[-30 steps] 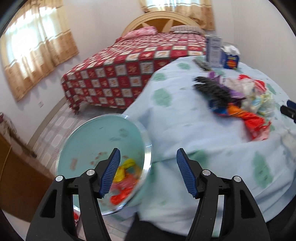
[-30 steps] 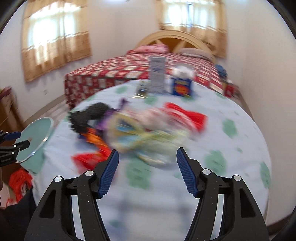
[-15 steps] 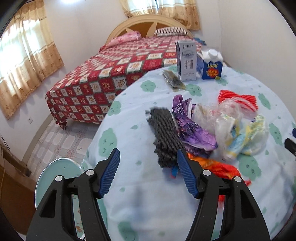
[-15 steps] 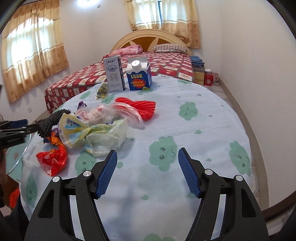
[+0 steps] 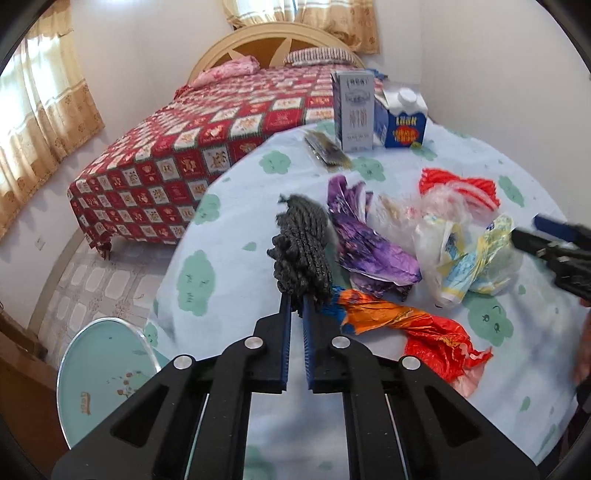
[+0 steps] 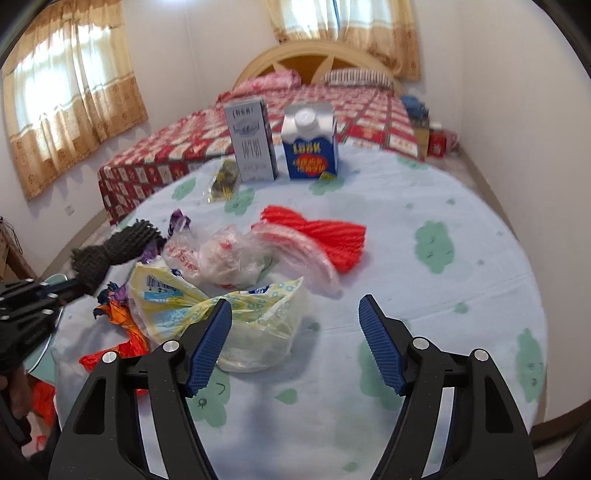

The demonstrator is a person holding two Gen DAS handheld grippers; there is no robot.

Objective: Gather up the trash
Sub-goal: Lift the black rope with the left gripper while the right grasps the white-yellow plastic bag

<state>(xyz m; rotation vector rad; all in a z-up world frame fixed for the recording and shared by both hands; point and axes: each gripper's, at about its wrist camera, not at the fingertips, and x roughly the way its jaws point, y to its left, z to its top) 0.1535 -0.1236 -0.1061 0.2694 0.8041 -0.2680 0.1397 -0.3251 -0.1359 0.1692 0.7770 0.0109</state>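
The left gripper (image 5: 296,301) is clenched on the black knitted bundle (image 5: 301,251) at the table's (image 5: 229,229) edge — the right gripper (image 6: 295,332) gapes over a yellow-white plastic bag (image 6: 236,314).

The room is a bedroom with plain white walls (image 6: 517,110). A bed (image 5: 207,147) stands against the far wall, covered by a red and white patchwork quilt (image 6: 177,155), with a curved cream and wood headboard (image 6: 317,62), a pink pillow (image 5: 225,70) and a striped pillow (image 6: 354,75). Tan curtains (image 6: 74,107) hang over a bright window on the left wall, and a second curtained window (image 6: 343,26) glows above the headboard. The floor (image 5: 92,280) is laid with pale patterned tiles. A round bench (image 6: 461,258) in front of the bed is draped with a light blue cloth printed with green shapes.
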